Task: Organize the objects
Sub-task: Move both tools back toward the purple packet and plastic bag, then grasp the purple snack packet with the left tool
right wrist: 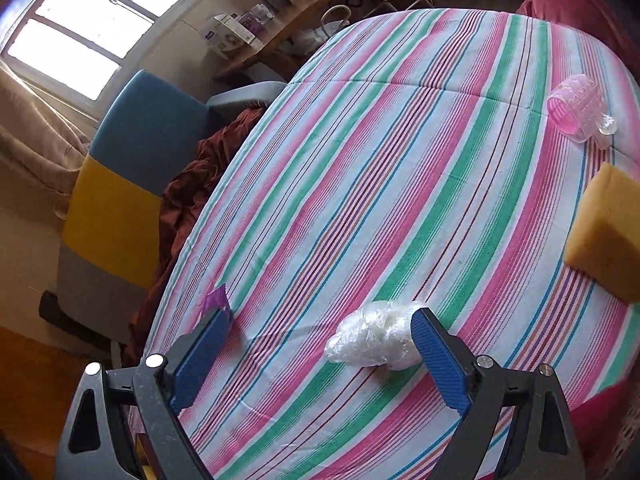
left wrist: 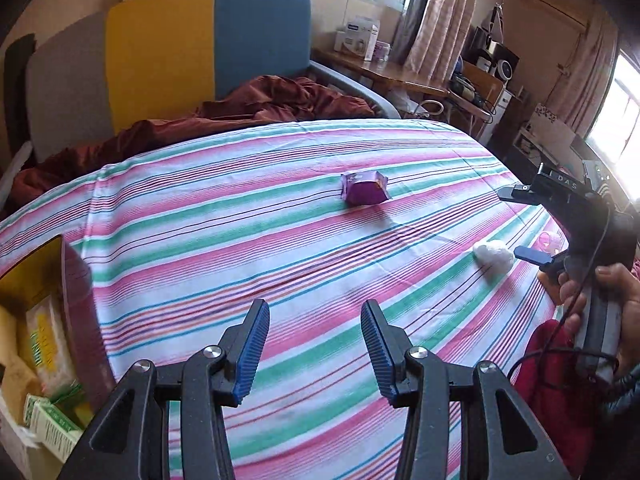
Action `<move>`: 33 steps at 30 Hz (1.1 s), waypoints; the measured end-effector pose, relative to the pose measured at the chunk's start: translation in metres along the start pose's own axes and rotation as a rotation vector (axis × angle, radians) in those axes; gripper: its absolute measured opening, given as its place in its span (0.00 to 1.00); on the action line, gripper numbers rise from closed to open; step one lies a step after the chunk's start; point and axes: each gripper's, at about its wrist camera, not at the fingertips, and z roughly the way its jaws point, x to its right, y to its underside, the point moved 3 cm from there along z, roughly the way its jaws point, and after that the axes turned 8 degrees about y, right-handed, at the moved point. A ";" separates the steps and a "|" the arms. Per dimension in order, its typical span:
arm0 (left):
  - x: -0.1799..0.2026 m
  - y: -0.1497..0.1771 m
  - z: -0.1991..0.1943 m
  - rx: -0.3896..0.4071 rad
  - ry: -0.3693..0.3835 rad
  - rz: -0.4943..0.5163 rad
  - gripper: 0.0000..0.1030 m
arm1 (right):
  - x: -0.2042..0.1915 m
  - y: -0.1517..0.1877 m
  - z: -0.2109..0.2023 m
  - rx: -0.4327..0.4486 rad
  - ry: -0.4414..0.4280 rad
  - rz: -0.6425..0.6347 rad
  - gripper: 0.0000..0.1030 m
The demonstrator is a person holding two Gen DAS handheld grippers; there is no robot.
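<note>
Purple packet [left wrist: 365,188] mid sheet [left wrist: 280,240], box [left wrist: 76,304] left

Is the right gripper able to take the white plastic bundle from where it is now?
Probably yes. The right gripper is open, and the white plastic bundle lies on the striped cloth just inside its right finger, with nothing on top. It sits off-centre, so a small shift right may help.
</note>
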 end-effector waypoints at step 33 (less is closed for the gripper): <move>0.005 -0.077 0.138 -0.068 0.073 -0.013 0.45 | -0.015 0.007 0.019 -0.063 -0.002 -0.105 0.93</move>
